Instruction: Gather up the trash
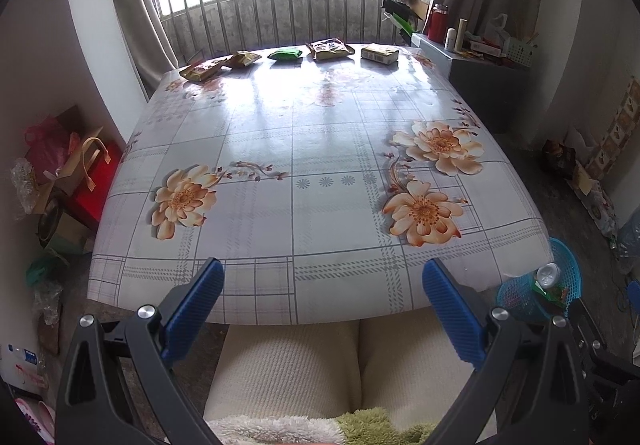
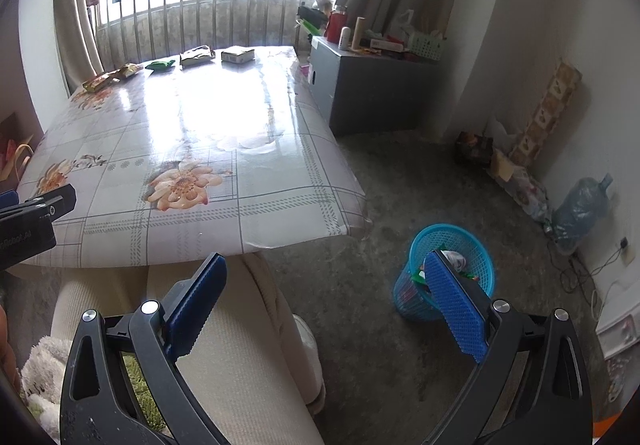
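Both claws, left gripper (image 1: 322,299) and right gripper (image 2: 325,295), gape empty; wrappers (image 1: 325,49) lie far ahead, so overreaching risks knocking them off the table (image 1: 280,213).

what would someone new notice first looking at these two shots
Probably the big table with its glossy flower-print cloth, bare but for a row of snack wrappers along the far edge by the window bars. Next, the blue mesh basket on the floor right of the table, already holding some trash. Both the left gripper and right gripper hang open and empty.
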A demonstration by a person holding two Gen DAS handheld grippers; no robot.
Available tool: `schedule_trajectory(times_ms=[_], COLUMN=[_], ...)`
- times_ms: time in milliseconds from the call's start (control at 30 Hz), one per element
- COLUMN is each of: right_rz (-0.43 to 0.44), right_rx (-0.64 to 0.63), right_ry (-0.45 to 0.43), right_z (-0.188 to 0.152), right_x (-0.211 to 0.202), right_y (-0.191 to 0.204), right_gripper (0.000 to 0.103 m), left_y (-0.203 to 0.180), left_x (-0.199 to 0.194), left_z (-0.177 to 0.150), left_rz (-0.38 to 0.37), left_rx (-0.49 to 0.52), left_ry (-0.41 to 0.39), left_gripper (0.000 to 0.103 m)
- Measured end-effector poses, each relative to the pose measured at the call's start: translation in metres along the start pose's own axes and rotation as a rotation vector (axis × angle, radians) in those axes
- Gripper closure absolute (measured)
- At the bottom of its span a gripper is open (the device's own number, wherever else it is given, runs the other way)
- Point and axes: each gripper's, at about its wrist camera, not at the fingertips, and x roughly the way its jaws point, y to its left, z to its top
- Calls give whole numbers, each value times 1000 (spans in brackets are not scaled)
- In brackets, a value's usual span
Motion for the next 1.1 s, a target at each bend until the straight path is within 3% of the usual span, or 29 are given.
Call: schedule_trajectory(times_ms=[1100], right_rz=[-3], right_rx=[-4], right_ry=[2], right_z=[-3], right_x=[-1], right_y=[4], right_gripper=[8], left_y=[1], left_x=[1], left_z=[-5], left_rz=[-6], left_rx=[-3], left_ry=[16], left_gripper=[6])
